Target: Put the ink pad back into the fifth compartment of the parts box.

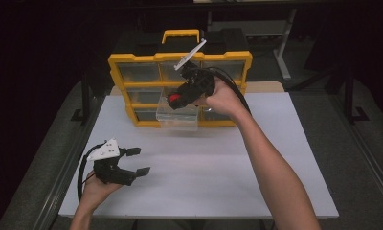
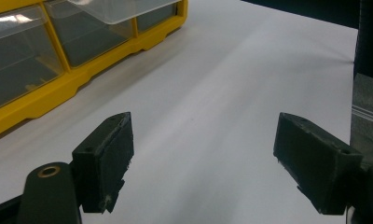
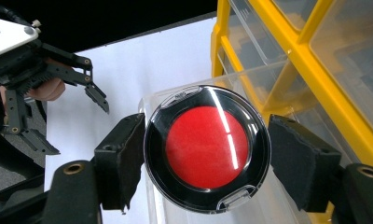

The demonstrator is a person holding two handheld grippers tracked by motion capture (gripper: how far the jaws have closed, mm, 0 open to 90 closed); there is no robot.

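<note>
The right gripper (image 3: 207, 154) pinches a round black case (image 3: 207, 148) with a red centre and a clear lid, one jaw on each side of its rim. It holds the case over a clear drawer (image 1: 177, 116) pulled out from the bottom row of a yellow organiser (image 1: 180, 57). In the high view the case (image 1: 175, 98) sits just above the drawer's mouth.

The case looks light, stiff and glossy, so probably slippery; the rim is the sensible place to grip, since the lid could scuff or pop open at its small tab. The thin drawer likely flexes and slides easily.

The left gripper (image 2: 201, 158) is spread wide on nothing, low over the table (image 1: 218, 177) and well apart from the organiser.

The table is white, flat and matt. The organiser stands upright at its far edge, dark curtains and a metal frame behind.
</note>
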